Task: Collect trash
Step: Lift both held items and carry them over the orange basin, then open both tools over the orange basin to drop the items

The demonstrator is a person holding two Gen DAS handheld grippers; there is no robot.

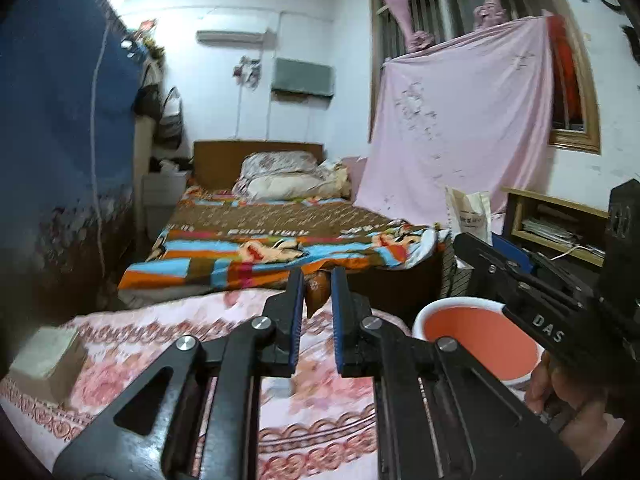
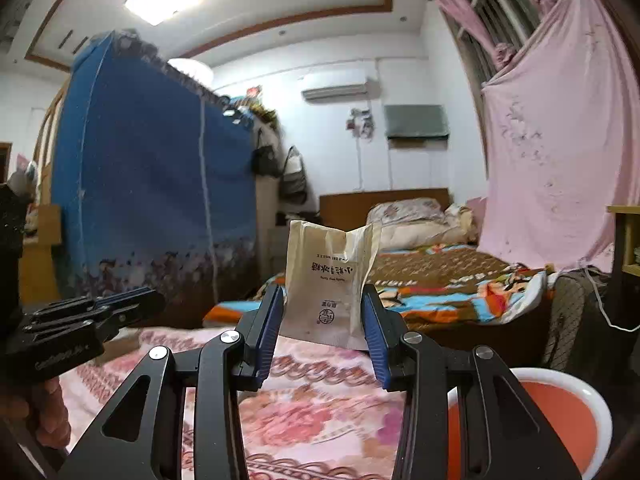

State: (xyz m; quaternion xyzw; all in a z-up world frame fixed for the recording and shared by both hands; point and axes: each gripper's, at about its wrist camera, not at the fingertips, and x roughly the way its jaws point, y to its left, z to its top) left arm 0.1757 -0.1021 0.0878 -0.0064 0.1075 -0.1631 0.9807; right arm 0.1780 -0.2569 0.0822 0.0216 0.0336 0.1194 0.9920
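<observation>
there are two bits of trash. one cream paper bag [image 2: 330, 280] stands upside down, pinched between the partly open fingers of the right gripper [image 2: 324, 316]. one small brown wrapper [image 1: 317, 294] is squeezed tight in the left gripper [image 1: 316, 300]. both hang over the pink flowery blanket [image 2: 312, 412]. one orange bin [image 2: 576, 420] with a white rim sits just beside it.

Your 2 grippers are black metal with blue ribbed pads [image 2: 267, 322]. Your right one [image 2: 323, 322] grips a cream paper packet [image 2: 326, 280] printed in dark characters; your left one [image 1: 314, 300] pinches a brown crinkled wrapper [image 1: 316, 294]. Under them you have a pink floral-patterned cloth [image 1: 320, 384], and beside it an orange round bin with a white rim [image 1: 480, 340].
</observation>
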